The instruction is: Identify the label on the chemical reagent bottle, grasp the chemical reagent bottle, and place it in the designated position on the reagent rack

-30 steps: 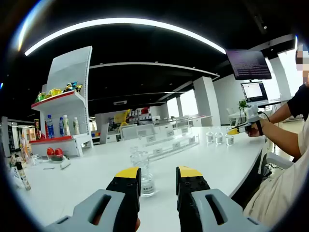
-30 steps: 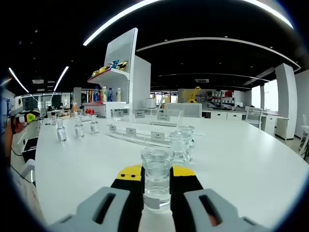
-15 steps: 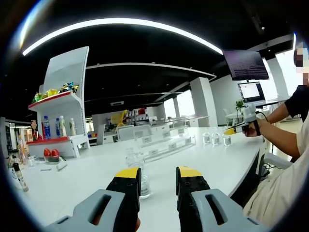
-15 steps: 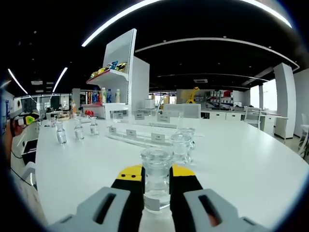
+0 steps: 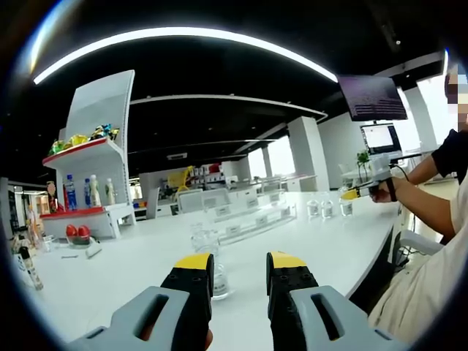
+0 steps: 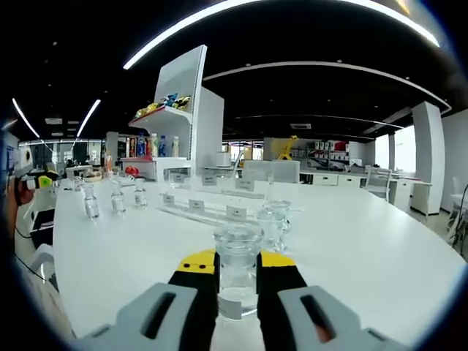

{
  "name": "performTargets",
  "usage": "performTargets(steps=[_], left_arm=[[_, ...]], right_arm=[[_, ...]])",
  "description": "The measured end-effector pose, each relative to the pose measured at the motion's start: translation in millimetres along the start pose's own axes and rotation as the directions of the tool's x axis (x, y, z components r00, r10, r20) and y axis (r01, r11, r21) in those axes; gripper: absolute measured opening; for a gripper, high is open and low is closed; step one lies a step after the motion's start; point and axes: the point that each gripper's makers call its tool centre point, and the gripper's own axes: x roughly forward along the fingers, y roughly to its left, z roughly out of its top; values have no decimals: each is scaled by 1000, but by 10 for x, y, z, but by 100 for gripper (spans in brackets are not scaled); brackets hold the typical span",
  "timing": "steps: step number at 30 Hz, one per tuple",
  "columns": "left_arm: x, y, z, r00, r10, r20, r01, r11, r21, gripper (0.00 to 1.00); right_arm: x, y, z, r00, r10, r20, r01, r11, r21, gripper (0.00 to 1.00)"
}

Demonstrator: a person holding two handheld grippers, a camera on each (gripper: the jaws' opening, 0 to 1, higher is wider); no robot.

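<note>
White and curved, the bench [image 5: 110,278] runs through a large open room with a dark ceiling and long strip lights.

From the left gripper view, the left gripper [image 5: 240,272] rises from the bottom edge with its yellow-tipped jaws parted and nothing between them. A clear glass bottle [image 5: 216,278] stands on the bench just beyond the left jaw, partly hidden by it. Further along the bench, toward its middle, lies a long clear reagent rack [image 5: 248,219] with small label cards on its front. Three small glass bottles [image 5: 327,208] stand in a row near the bench's right edge. A person's hand [image 5: 383,191] holds the other gripper there, its yellow tips next to the three bottles. At the far left end of the bench stands a tall white shelf unit [image 5: 91,183] with drink bottles and coloured packets.

From the right gripper view, the right gripper [image 6: 237,265] has its jaws closed against the sides of a clear chemical reagent bottle [image 6: 238,270] with a wide glass stopper. The bottle is upright, its base hidden between the jaws. A white label on its lower front is too small to read. Two more clear bottles [image 6: 274,223] stand just beyond it, in front of the rack [image 6: 212,208].
</note>
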Motion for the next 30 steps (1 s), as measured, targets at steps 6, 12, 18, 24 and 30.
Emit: performTargets(steps=[6,12,18,24,30], left_arm=[[-23,7,24,1000,4,5,-4,1000,6,30],[-33,9,40,1000,4,9,-4,1000,6,30],[-12,-34,19,1000,-9,-1,9,1000,12,30],[-5,-66,17,1000,-17,-4,17,1000,14,30],[-12,-69,17,1000,-17,-5,17,1000,14,30]], right_arm=[[-9,73,60,1000,10,-3,-10,1000,-10,19],[-25,143,148,1000,29,5,-29,999,-27,19],[-7,167,204,999,35,15,-34,999,-25,19],[-19,235,288,999,50,20,-49,998,-35,19],[-31,290,414,998,61,33,-60,997,-48,19]])
